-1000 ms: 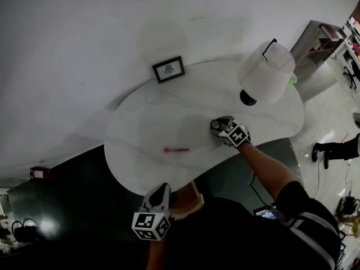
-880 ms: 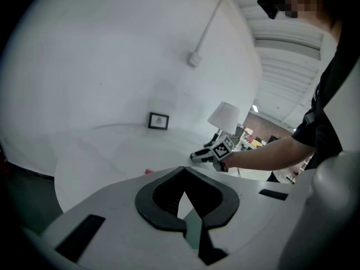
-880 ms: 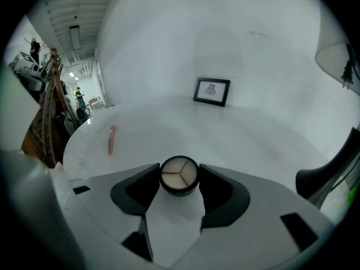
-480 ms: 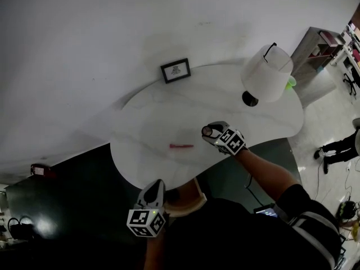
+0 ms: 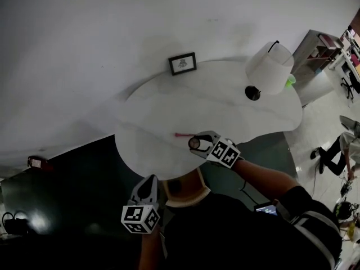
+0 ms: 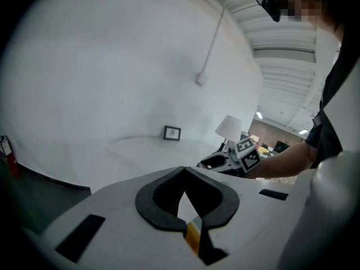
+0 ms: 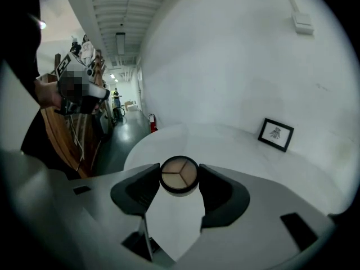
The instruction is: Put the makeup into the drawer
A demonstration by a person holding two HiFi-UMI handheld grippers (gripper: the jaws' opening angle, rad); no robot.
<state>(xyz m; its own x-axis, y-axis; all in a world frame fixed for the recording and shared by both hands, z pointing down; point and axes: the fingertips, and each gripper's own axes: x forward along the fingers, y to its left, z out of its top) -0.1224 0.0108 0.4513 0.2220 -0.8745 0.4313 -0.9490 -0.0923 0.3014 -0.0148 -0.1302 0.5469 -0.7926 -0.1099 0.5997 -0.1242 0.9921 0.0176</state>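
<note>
A round compact [image 7: 179,174] with three beige shades sits clamped between the pads of my right gripper [image 7: 179,180]. In the head view that gripper [image 5: 198,145] holds the compact [image 5: 194,143] above the near part of the white table [image 5: 152,117]. A thin pink makeup stick [image 5: 182,134] lies on the table just beyond it. Under the table's near edge a beige drawer [image 5: 194,194] stands open. Beside the drawer's left end, my left gripper [image 5: 148,184] has its jaw tips together and nothing between them; the left gripper view [image 6: 183,170] shows the same.
A small framed picture [image 5: 183,63] leans against the wall at the back of the table. A white-shaded lamp [image 5: 269,67] stands at the table's right end. A dark floor surrounds the table, and a person [image 5: 337,151] stands far off to the right.
My right gripper has lifted the compact and carried it left, toward the table's near edge and the pink stick. The left gripper has drifted a little to the left by the drawer.
</note>
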